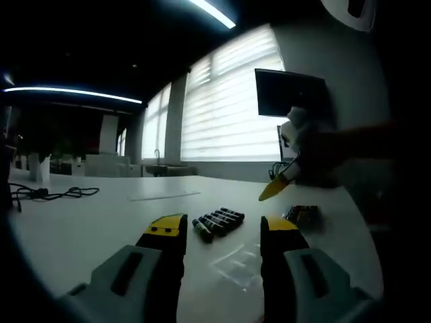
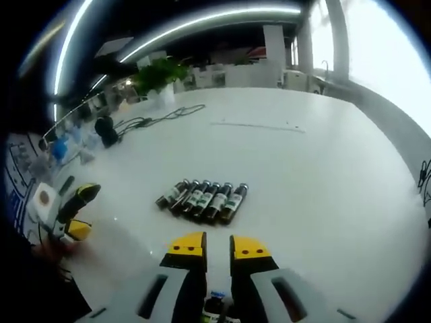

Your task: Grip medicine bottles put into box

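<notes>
Ahead, in the left gripper view, the left gripper (image 1: pixel 222 232) is held wide open over the table (image 1: pixel 81 229), the medicine bottles (image 1: pixel 217 223) lined mid-table. In the right gripper view, the right gripper (image 2: pixel 217 249) seems clamped on a bottle (image 2: pixel 216 308), five bottles beyond.

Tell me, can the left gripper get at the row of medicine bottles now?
Probably yes. The left gripper is open, and the row of medicine bottles lies on the white table just ahead of its jaws, with nothing between.
</notes>
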The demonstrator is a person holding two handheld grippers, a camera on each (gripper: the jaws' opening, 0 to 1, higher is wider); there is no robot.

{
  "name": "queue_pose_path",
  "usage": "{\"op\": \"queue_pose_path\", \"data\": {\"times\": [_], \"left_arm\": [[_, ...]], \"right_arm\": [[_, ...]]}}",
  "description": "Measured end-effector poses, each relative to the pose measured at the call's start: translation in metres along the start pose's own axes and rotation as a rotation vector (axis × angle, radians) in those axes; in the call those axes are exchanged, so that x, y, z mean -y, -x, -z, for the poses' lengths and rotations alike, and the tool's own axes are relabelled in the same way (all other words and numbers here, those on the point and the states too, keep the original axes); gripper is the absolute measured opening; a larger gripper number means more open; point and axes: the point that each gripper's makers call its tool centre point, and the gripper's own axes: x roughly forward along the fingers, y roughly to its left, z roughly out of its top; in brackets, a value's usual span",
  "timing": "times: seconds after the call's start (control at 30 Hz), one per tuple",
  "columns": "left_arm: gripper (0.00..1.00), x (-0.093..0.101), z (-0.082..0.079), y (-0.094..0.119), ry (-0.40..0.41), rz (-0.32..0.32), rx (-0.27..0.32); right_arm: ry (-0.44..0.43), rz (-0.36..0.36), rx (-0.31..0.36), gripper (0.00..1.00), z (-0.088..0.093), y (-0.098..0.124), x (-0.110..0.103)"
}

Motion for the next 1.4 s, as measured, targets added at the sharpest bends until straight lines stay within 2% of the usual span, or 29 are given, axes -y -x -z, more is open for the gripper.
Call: {"op": "queue_pose_path", "data": {"times": [0.3, 0.53, 0.9, 1.0, 1.1, 1.2, 1.4], "left_arm": [[0.36, 0.002, 0.000, 0.000, 0.002, 0.009, 0.001], [0.36, 0.001, 0.000, 0.000, 0.002, 0.008, 0.002], [0.36, 0.002, -0.001, 0.000, 0.003, 0.017, 0.008], [0.36, 0.002, -0.002, 0.000, 0.005, 0.016, 0.012], [0.36, 0.003, -0.002, 0.000, 0.007, 0.019, 0.011], [0.36, 0.003, -0.003, 0.001, 0.006, 0.022, 0.014], [0.36, 0.003, -0.005, 0.001, 0.011, 0.020, 0.025]], "right_arm": [[-0.018, -0.043, -0.053, 0.08, -0.006, -0.014, 0.000], [-0.011, -0.044, -0.061, 0.08, -0.012, -0.019, 0.004], [-0.181, -0.112, -0.179, 0.09, -0.009, -0.041, 0.005], [-0.184, -0.117, -0.198, 0.09, -0.012, -0.044, 0.005], [-0.255, -0.147, -0.251, 0.09, -0.011, -0.047, 0.000], [-0.209, -0.112, -0.276, 0.09, -0.013, -0.050, 0.008], [-0.194, -0.085, -0.337, 0.09, -0.017, -0.060, 0.017]]}}
